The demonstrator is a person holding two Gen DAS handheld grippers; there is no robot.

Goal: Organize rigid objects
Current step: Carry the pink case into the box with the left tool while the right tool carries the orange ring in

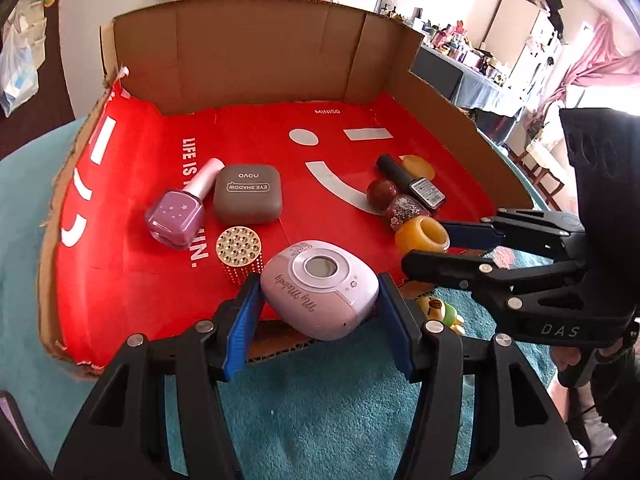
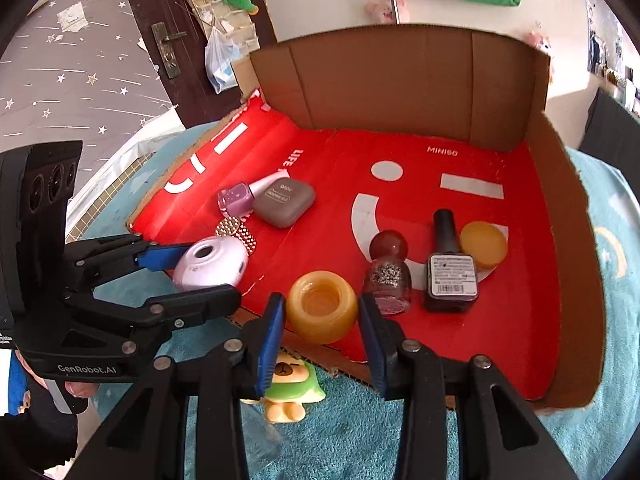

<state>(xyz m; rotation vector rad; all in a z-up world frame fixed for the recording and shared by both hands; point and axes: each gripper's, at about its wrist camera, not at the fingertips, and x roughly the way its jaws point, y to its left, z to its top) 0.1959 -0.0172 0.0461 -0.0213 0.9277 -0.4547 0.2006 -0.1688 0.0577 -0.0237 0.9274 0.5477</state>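
Left wrist view: left hand-held gripper (image 1: 320, 300) pinching a lilac toy camera (image 1: 320, 296) between its blue pads, at the near edge of a red cardboard tray (image 1: 168, 280) on a teal-covered desk (image 1: 320, 408). At 11 o'clock from the camera, just beside it, a gold studded cylinder (image 1: 239, 255). Farther at 11 o'clock, a purple nail polish bottle (image 1: 176, 210) lying down, touching a brown eye shadow case (image 1: 247, 194). At 2 o'clock, right hand-held gripper (image 1: 426, 246) clamped on a yellow open jar (image 1: 421, 236). Behind the jar, a glitter bottle with a red ball cap (image 1: 400, 204), a dark nail polish bottle (image 1: 412, 180) lying flat, and a yellow round lid (image 1: 418, 165).

Right wrist view: right hand-held gripper (image 2: 322, 320) with pads pressed on either side of the yellow open jar (image 2: 322, 306), mouth facing the lens, low over the tray's near edge. At 3 o'clock from the jar, just beside it, the glitter bottle (image 2: 387, 276); then the dark bottle (image 2: 450, 272) and the yellow lid (image 2: 483, 245). At 9 o'clock, left hand-held gripper (image 2: 200, 270) gripping the lilac camera (image 2: 212, 262). Below the jar at 6 o'clock, off the tray, a small green-and-yellow bear figure (image 2: 290, 384) on the teal cover.
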